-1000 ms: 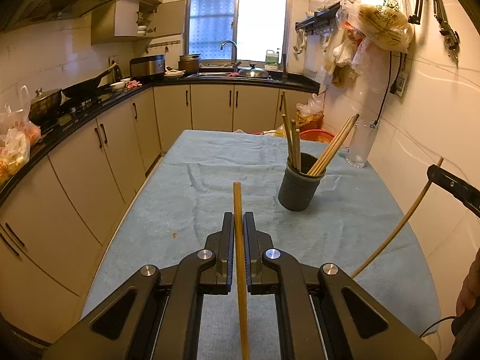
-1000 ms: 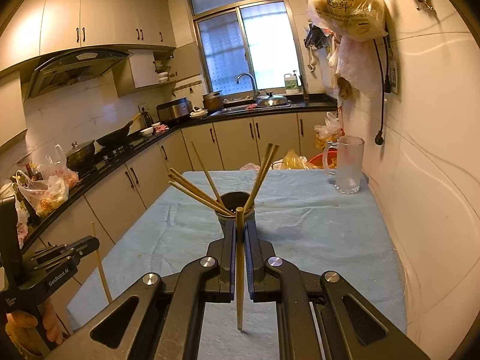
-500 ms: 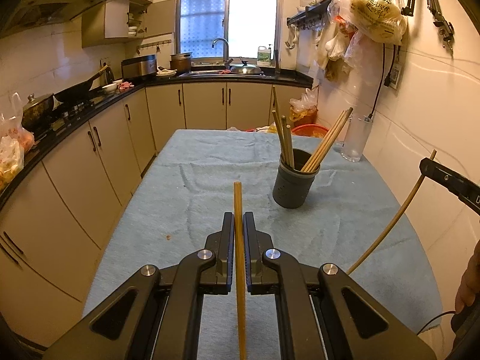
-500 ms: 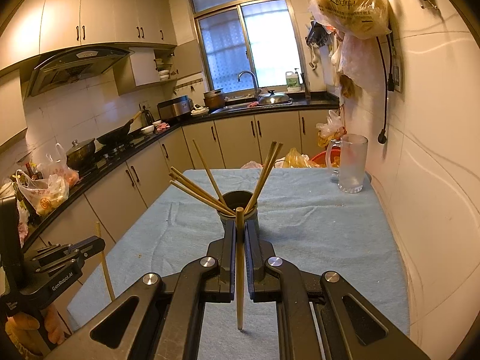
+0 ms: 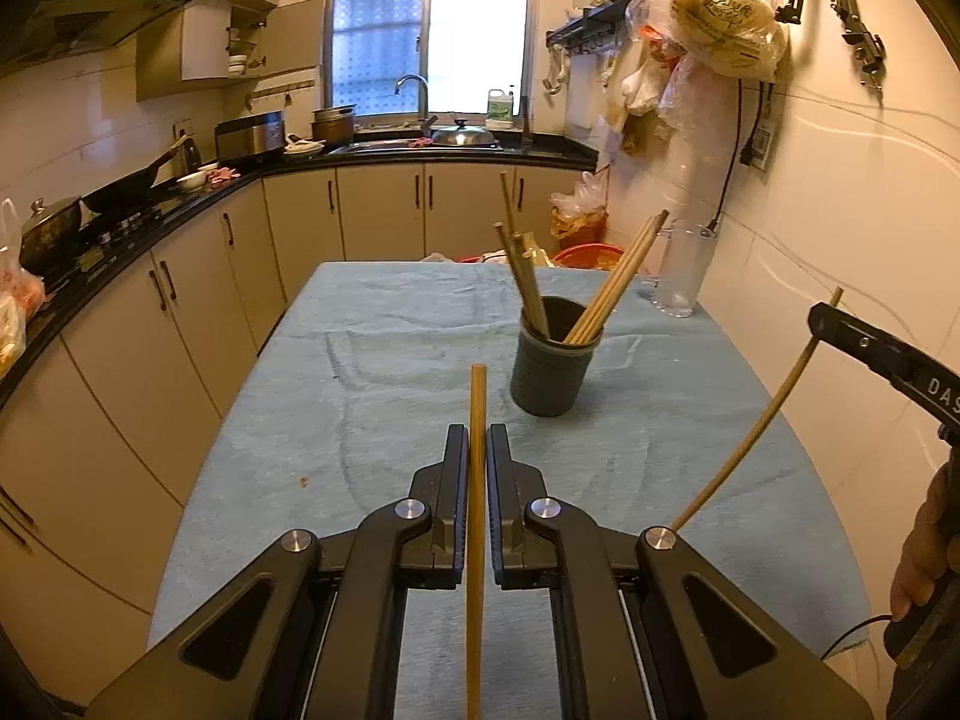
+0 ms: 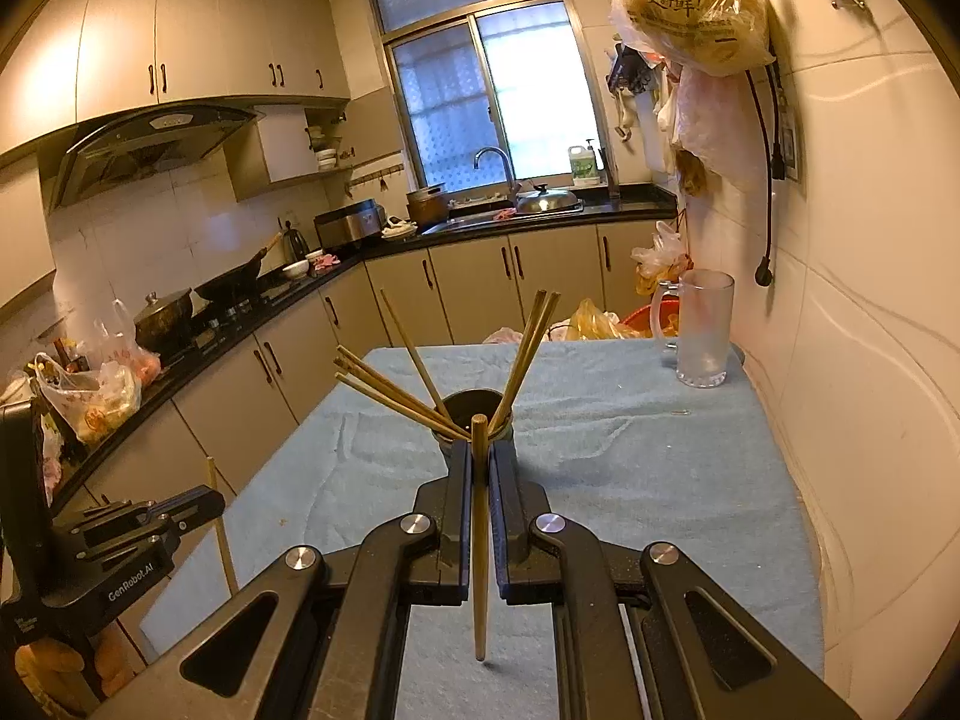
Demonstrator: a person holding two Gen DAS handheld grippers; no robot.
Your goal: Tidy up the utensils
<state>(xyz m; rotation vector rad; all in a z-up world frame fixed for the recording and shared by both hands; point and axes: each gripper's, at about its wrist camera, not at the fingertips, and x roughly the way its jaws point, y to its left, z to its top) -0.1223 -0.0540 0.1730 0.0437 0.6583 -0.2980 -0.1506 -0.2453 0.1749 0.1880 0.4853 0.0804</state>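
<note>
The dark holder (image 5: 553, 363) stands on the blue-covered surface (image 5: 390, 360) with several chopsticks (image 6: 390, 396) leaning inside. The left tongs (image 5: 477, 450) are closed on one upright chopstick (image 5: 476, 510) near the holder. The right tongs (image 6: 479, 468) grip another chopstick (image 6: 480, 540) just before the holder. A glass mug (image 6: 702, 330) stands by the wall.
</note>
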